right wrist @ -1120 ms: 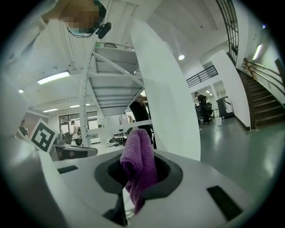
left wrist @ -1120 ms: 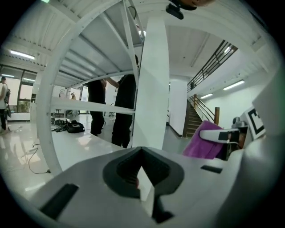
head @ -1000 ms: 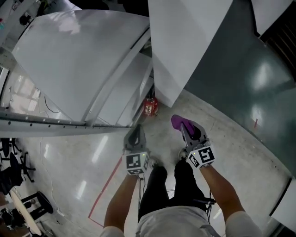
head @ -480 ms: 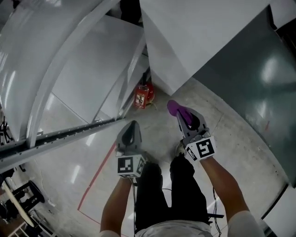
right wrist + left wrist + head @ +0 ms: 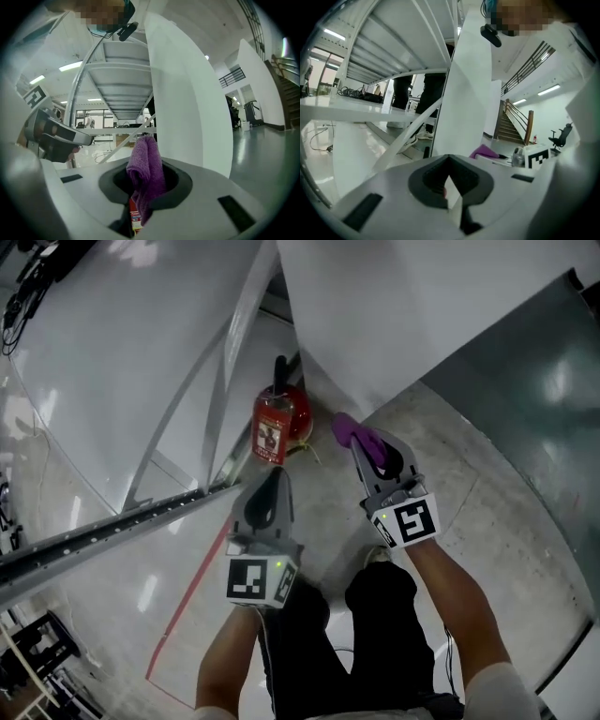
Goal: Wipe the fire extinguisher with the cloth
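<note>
Fire extinguisher (image 5: 273, 425), red, standing on the floor (image 5: 450, 474) at a white pillar's (image 5: 375, 306) foot: likely heavy, rigid, slick-walled, best steadied by its black top handle; soft purple cloth (image 5: 354, 432) pinched in right gripper (image 5: 356, 439) fingers; left gripper (image 5: 274, 479) fingers together, empty; extinguisher now nearer than a second ago.

Bright overhead light, floor (image 5: 103, 587) glare — gripper views fisheye-warped (dark corners).

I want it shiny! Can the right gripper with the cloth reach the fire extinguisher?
Probably yes: the right gripper, shut on the purple cloth, hangs just beside the fire extinguisher, with nothing between them.
</note>
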